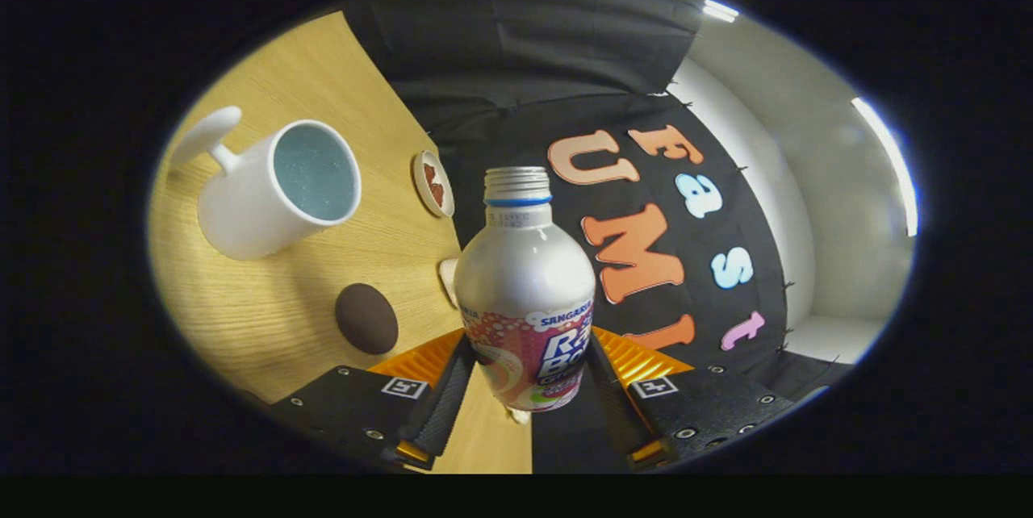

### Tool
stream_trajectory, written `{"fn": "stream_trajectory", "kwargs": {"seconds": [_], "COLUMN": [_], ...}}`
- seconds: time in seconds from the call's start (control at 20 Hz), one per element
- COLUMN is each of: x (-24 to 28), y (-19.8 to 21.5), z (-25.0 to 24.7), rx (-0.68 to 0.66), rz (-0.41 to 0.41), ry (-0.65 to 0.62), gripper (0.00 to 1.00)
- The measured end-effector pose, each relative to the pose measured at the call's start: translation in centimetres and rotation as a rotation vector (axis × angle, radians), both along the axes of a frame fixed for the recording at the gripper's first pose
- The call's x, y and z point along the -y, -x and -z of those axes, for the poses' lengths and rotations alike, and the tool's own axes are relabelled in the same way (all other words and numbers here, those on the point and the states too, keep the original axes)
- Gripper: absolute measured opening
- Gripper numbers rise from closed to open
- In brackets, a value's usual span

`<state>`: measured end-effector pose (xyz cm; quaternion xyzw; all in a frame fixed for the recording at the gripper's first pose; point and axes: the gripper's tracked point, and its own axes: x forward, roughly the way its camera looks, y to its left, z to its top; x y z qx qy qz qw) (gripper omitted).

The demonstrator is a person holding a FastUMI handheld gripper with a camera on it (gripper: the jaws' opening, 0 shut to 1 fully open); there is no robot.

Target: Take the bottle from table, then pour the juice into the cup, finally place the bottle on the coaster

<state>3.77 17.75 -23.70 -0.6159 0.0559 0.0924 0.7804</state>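
Bottle point(524, 292), silver-bodied with a printed label around its lower half, is sitting clamped in the gripper point(526, 377), whose two fingers are pressing against the label from either side. Its threaded neck is standing uncapped, ringed by a blue band just under the threads. The whole scene is appearing rolled over in the gripper view, with the wooden bench point(266, 308) running up one side of the bottle and the booth's black cloth wall filling the other, so the bottle is being held tilted relative to the bench surface. Its base is showing clear of the wood, with a strip of bench visible beneath it between the fingers.

Just beside the bottle, partly hidden behind its shoulder on the bench side, a small pale object point(448, 276) is peeking out; what it is cannot be told. Near it, a little farther from the bottle, a dark brown round coaster point(366, 318) is lying flat on the wood. Beyond the bottle's neck, close to the bench's far edge where the cloth begins, a small round white dish point(432, 183) with something reddish-brown on it is resting. Farthest from the bottle, well apart across the bench, a white cup point(274, 191) with a handle is standing, its bluish interior facing the camera.
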Motion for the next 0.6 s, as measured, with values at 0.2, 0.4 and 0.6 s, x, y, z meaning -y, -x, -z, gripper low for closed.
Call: {"fn": "stream_trajectory", "kwargs": {"seconds": [0.2,0.4,0.6], "x": [-0.4,-0.5,-1.2], "y": [-0.1,-0.4,-0.5], "z": [-0.2,-0.5,-0.8], "rx": [0.033,0.080,0.112], "rz": [-0.030,-0.054,-0.086], "ry": [0.071,0.152,0.202], "gripper": [0.76,0.76,0.76]}}
